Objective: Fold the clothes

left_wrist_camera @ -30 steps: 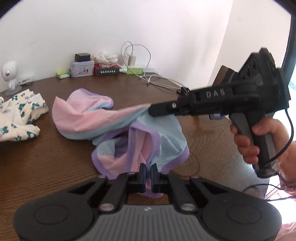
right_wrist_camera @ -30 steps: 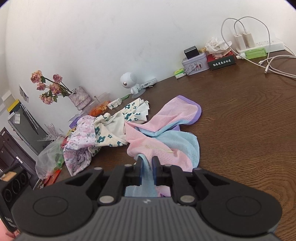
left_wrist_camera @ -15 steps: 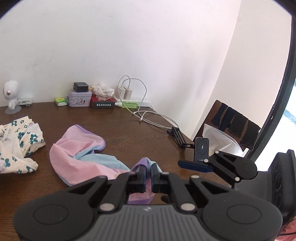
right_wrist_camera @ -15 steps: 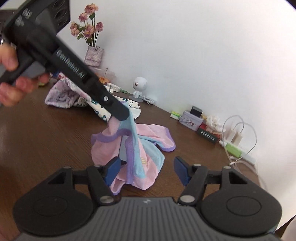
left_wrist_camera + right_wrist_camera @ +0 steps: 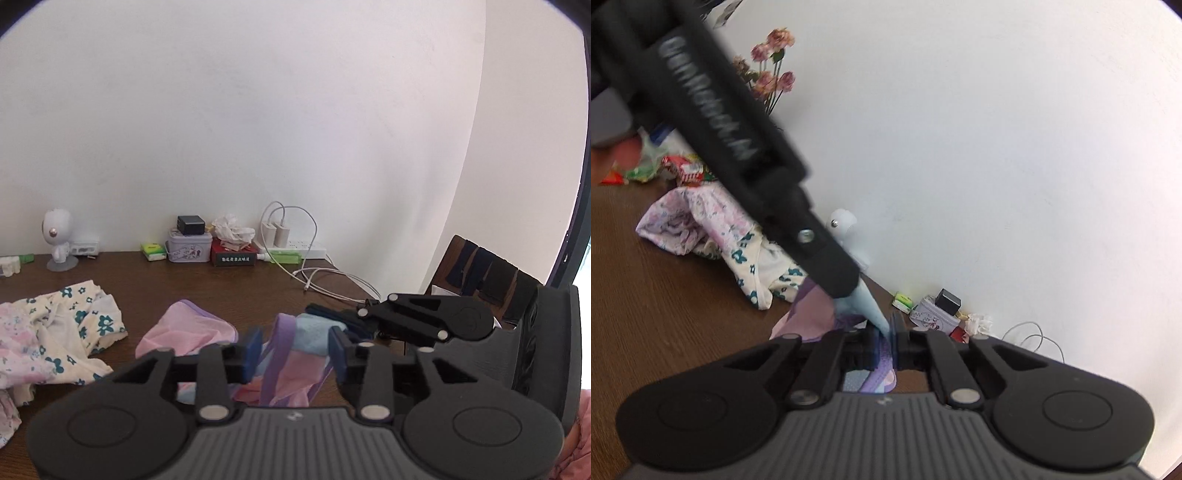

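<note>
The pink, blue and purple-trimmed mesh garment, half a second earlier pinched by the left tool, had been released there; that tool was spread wide. The right tool, previously open, was closed on a blue edge above the brown wooden counter, so a regrasp was judged underway.

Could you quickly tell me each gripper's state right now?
Left gripper: open, around the pastel garment.
Right gripper: closed on the pastel garment.
</note>
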A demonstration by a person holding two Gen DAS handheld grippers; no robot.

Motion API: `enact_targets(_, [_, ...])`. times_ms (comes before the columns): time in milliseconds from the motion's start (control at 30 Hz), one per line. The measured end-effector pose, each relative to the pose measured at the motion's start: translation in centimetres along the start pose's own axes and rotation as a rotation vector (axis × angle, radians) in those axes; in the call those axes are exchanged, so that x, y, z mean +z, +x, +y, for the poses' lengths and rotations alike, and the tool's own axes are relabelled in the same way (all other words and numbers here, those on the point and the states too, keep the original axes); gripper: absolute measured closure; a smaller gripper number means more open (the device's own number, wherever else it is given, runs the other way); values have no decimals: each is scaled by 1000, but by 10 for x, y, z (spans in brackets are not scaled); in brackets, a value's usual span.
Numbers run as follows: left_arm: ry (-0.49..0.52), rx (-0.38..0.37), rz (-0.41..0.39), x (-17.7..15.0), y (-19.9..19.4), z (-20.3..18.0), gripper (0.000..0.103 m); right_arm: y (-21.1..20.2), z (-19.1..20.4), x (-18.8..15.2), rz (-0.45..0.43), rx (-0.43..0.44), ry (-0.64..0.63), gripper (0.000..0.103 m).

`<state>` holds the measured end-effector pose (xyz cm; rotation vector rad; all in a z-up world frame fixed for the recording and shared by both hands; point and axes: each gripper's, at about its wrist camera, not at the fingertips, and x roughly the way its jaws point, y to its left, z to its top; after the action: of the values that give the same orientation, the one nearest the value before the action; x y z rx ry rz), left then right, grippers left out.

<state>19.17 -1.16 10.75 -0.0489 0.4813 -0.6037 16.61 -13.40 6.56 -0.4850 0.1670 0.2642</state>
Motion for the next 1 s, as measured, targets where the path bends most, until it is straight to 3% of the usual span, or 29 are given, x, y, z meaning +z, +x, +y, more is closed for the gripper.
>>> enact_targets(33, [15,28,-19,0,-5,1,37,0,-14,3,-4,8,48,98])
enact_targets(100, [47,112,-19,-3,-5,5,28,2,-44,9,-12,37,140,98])
enact_targets(233, [104,223,64,-19,22,17,25,4,-92,28,-35,106,291,98])
enact_targets(333, [115,260,98,-33,48,22,25,5,-122,41,-71,138,355,98])
enact_targets(433, [68,224,89,-35,68,24,25,5,-140,56,-97,152,378,98])
enact_targets(567, [-42,39,53,-25,78,13,25,3,-151,78,-121,150,399,98])
enact_targets(633, [-27,20,20,-19,78,-1,25,0,-150,83,-137,152,386,98])
enact_targets(700, [21,115,-5,-15,81,-14,26,-4,-150,88,-152,171,387,98])
enact_targets(767, [61,182,1,-13,85,-19,36,-10,-149,90,-169,173,388,98])
enact_targets(800, [79,214,4,-12,87,-21,51,-14,-149,91,-178,171,389,98])
enact_targets(833, [63,192,30,-11,89,-18,60,-17,-150,92,-188,170,390,98])
enact_targets(900, [14,140,86,-13,90,-8,95,-24,-151,93,-206,156,389,98])
enact_targets(1000, [19,115,97,-12,79,4,100,-31,-156,94,-217,121,384,98])
